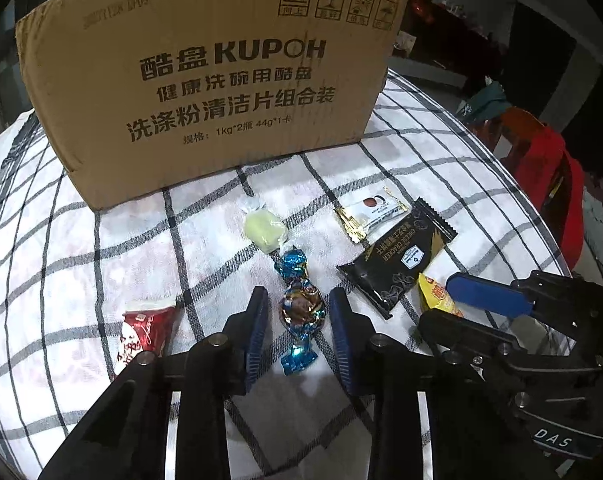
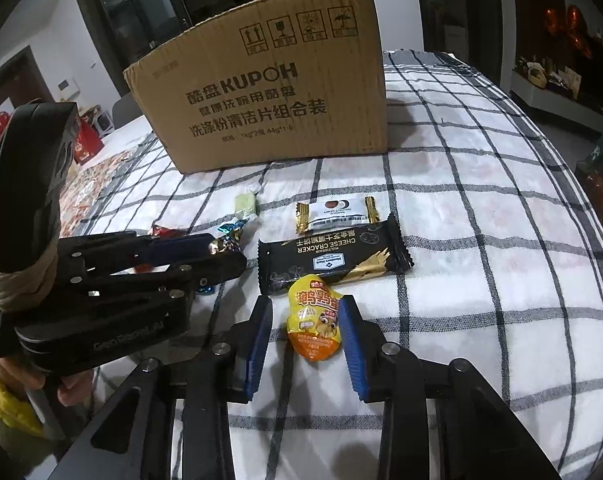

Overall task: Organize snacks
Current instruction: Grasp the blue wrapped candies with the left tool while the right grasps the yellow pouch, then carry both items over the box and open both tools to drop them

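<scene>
A blue-and-gold twist-wrapped candy lies on the checked cloth between the fingers of my left gripper. A small gap shows at each pad, so the gripper is open. A yellow-orange snack packet lies between the fingers of my right gripper. Its right pad is close against the packet and the left pad stands off, so this gripper is open too. Just ahead are a black cheese cracker pack, a white-and-gold packet and a pale green candy.
A tall cardboard box stands behind the snacks with its printed side towards me. A red packet lies left of the left gripper. The checked tablecloth drops off at the right, where a red object stands.
</scene>
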